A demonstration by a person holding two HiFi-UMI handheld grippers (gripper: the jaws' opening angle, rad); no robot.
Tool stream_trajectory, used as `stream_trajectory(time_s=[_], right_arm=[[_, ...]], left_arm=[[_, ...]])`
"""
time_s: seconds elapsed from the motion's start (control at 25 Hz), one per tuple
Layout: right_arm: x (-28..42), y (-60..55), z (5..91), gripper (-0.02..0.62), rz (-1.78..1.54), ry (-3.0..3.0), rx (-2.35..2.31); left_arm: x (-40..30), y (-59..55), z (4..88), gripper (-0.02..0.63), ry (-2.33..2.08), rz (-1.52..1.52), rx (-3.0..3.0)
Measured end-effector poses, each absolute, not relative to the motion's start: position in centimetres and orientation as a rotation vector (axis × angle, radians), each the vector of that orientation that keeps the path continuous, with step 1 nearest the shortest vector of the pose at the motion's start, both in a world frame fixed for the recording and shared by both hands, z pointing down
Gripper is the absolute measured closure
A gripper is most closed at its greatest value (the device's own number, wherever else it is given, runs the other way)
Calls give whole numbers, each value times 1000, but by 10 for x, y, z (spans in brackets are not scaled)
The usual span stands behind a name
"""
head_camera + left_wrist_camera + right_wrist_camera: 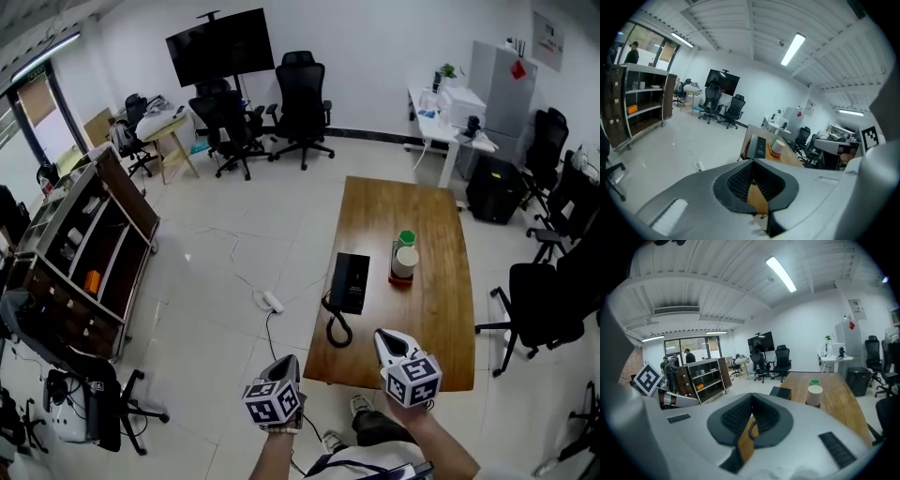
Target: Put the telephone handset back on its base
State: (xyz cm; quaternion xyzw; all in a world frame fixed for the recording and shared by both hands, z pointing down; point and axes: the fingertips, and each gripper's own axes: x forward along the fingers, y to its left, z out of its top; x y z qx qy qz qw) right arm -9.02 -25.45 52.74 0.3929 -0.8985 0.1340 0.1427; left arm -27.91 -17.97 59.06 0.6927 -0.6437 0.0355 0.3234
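A black telephone (349, 281) lies on the left part of a long wooden table (441, 319), its coiled cord (337, 329) hanging in a loop over the near left edge. The handset seems to rest along the base, though it is too small to be sure. The phone also shows in the left gripper view (758, 146) and the right gripper view (782, 393). Both grippers hover at the table's near end, short of the phone. My left gripper (292, 362) (752, 162) is shut and empty, off the table's left corner. My right gripper (383, 336) (751, 397) is shut and empty over the near edge.
A white cup (405, 262) with a green lid behind it stands on a red coaster right of the phone. A power strip (271, 301) and cable lie on the floor left of the table. A black office chair (544, 305) is on the right, a brown shelf cart (94, 253) on the left.
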Motion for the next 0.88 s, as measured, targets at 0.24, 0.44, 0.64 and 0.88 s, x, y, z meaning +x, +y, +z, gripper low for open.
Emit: stream_trajectory(time_s=[0.24, 0.44, 0.64, 0.88], right_arm=[[-92, -228, 538, 594, 406, -2590, 1086], [-86, -209, 543, 594, 416, -2604, 1058], [-50, -189, 553, 594, 426, -2581, 1075], [15, -153, 565, 594, 472, -2559, 1101]], left_arm=[[-264, -142, 598, 598, -1754, 170, 1808], [-247, -126, 601, 598, -1776, 197, 1802], [-212, -120, 597, 598, -1795, 254, 1826], [-150, -98, 599, 598, -1781, 273, 1843]])
